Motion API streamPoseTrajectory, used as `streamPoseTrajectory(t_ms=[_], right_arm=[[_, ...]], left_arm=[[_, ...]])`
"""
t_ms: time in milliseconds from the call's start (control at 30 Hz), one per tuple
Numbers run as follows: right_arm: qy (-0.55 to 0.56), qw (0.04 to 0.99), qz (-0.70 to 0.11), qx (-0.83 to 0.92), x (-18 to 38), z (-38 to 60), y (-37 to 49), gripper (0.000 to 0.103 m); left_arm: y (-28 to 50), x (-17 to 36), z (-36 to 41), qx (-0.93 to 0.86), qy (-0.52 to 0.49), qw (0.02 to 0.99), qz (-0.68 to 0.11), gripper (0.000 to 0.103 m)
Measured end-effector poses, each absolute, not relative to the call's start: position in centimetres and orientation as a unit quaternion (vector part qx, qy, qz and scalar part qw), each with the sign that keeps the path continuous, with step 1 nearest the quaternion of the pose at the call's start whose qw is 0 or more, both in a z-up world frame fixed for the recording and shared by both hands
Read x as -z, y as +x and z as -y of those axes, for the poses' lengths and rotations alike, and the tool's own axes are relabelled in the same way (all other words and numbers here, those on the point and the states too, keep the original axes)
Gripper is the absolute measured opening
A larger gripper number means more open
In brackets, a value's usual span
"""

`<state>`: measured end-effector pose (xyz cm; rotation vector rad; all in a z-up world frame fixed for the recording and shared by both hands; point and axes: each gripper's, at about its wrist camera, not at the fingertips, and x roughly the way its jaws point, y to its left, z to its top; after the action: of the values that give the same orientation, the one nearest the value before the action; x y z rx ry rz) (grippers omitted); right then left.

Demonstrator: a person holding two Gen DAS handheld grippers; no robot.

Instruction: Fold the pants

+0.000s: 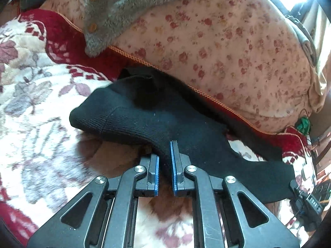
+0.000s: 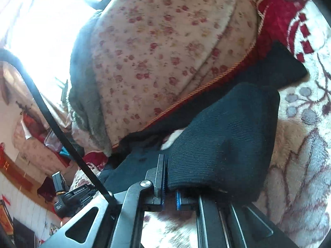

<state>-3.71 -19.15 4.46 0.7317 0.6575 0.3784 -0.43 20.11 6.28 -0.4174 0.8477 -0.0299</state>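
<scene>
The black knit pants [image 1: 144, 119] lie along the foot of a flowered quilt on a blanket-covered bed. My left gripper [image 1: 164, 159] is shut on a raised fold of this cloth, which is pinched between its blue pads [image 1: 172, 157]. In the right wrist view the pants [image 2: 227, 140] drape over my right gripper [image 2: 169, 186], which is shut on a ribbed edge of the cloth. That gripper's right finger is hidden under the fabric. Part of the pants runs under the quilt's edge.
A thick pink flowered quilt [image 1: 217, 41] with an orange corded edge bulges behind the pants, and a grey fleece garment [image 1: 124, 6] lies on top of it. A red and white floral blanket [image 1: 41, 82] covers the bed. Room clutter shows at the far left [image 2: 31, 144].
</scene>
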Motion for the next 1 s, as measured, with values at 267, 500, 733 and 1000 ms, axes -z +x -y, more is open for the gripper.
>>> streamPoseTrajectory(t_ms=[267,500,733,1000], right_arm=[[0.334,0.853,-0.332,-0.226,-4.3,16.3,-7.1,0.007],[0.331,0.841,-0.357,-0.237,-2.7,14.1,-8.5,0.007],[0.428,0.813,-0.347,-0.189,1.0,17.0,-8.7,0.015],[0.524,0.767,-0.319,-0.187,2.9,19.6,-8.7,0.032]], left_arm=[[-5.4,-6.7,-23.6,-0.005,-0.196,0.894,-0.403,0.008],[-8.3,-4.8,-23.8,-0.026,-0.167,0.896,-0.41,0.009],[-8.4,-2.8,-23.2,-0.039,-0.149,0.898,-0.413,0.012],[-8.6,-3.1,-23.2,-0.041,-0.149,0.899,-0.41,0.016]])
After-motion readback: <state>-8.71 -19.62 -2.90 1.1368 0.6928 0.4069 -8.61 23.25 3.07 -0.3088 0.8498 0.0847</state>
